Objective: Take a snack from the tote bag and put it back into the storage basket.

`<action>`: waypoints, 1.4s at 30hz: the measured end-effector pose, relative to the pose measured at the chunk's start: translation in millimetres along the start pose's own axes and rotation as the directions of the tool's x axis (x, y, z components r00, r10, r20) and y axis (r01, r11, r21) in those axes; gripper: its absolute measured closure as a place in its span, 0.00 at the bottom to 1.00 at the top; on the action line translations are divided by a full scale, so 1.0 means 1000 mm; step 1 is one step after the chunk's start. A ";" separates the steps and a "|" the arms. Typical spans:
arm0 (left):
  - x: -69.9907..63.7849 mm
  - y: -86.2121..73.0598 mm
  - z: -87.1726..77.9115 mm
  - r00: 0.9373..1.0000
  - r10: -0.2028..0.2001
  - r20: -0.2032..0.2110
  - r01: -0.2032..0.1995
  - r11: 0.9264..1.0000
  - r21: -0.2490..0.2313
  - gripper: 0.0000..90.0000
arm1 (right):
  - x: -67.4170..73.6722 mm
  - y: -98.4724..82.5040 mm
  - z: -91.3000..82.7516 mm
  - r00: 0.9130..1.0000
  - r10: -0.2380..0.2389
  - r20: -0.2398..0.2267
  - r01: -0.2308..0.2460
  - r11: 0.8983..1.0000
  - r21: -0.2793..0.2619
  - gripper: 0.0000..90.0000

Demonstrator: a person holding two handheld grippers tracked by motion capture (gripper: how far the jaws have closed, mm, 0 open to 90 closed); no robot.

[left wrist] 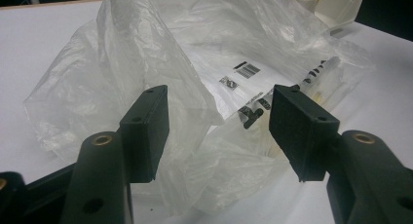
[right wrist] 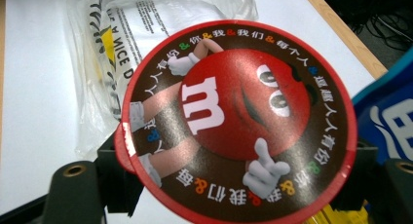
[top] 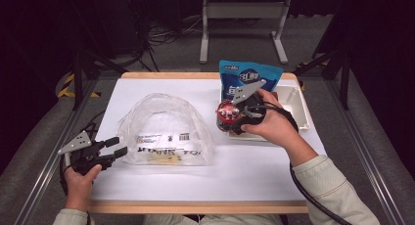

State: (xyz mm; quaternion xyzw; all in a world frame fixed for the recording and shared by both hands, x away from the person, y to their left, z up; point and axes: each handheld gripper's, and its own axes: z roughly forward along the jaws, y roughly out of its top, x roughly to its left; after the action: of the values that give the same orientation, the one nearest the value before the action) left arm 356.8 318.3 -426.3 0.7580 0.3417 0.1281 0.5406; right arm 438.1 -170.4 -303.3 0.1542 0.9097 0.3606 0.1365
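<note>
My right claw [top: 234,118] clamped the red-lidded candy tub [right wrist: 238,119] just near of the blue pouch [top: 249,78] in the white tray [top: 299,105]; my left claw [left wrist: 219,131] gaped at the clear bag [top: 164,129]

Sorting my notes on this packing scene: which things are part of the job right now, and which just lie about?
In the job: M&M's tub, held in right tongs; clear plastic bag, at open left tongs.
Lying about: blue pouch, white tray.
</note>
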 end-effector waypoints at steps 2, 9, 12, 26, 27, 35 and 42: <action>0.000 0.000 0.000 1.000 0.000 0.000 0.000 1.000 0.000 0.45 | -0.002 -0.002 -0.003 1.000 0.001 0.004 -0.001 1.000 0.001 0.28; 0.000 0.000 0.000 1.000 -0.002 0.000 0.002 1.000 0.000 0.45 | -0.008 -0.010 -0.013 1.000 0.015 0.022 -0.015 1.000 0.013 0.28; 0.000 0.000 0.000 1.000 -0.004 0.000 0.004 1.000 0.002 0.45 | -0.011 -0.014 -0.016 0.999 0.024 0.032 -0.025 1.000 0.017 0.28; 0.000 0.000 0.000 1.000 -0.004 0.000 0.004 1.000 0.002 0.45 | -0.022 -0.029 -0.032 0.997 0.049 0.066 -0.051 0.998 0.031 0.28; 0.000 0.000 0.000 1.000 -0.004 -0.002 0.004 1.000 0.001 0.45 | -0.023 -0.031 -0.033 0.996 0.051 0.069 -0.053 0.998 0.032 0.28; 0.000 0.000 0.000 1.000 -0.005 0.000 0.005 1.000 0.004 0.45 | -0.032 -0.042 -0.041 0.994 0.069 0.084 -0.073 0.996 0.046 0.28; -0.001 0.000 0.000 1.000 -0.002 -0.002 0.002 1.000 0.004 0.45 | -0.038 -0.050 -0.048 0.994 0.067 0.092 -0.071 0.997 0.038 0.28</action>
State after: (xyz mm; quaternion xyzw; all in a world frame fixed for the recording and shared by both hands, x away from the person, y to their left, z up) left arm 356.6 317.5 -426.4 0.7586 0.3430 0.1276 0.5390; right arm 446.8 -249.0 -299.0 0.2045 0.9039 0.3390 0.1620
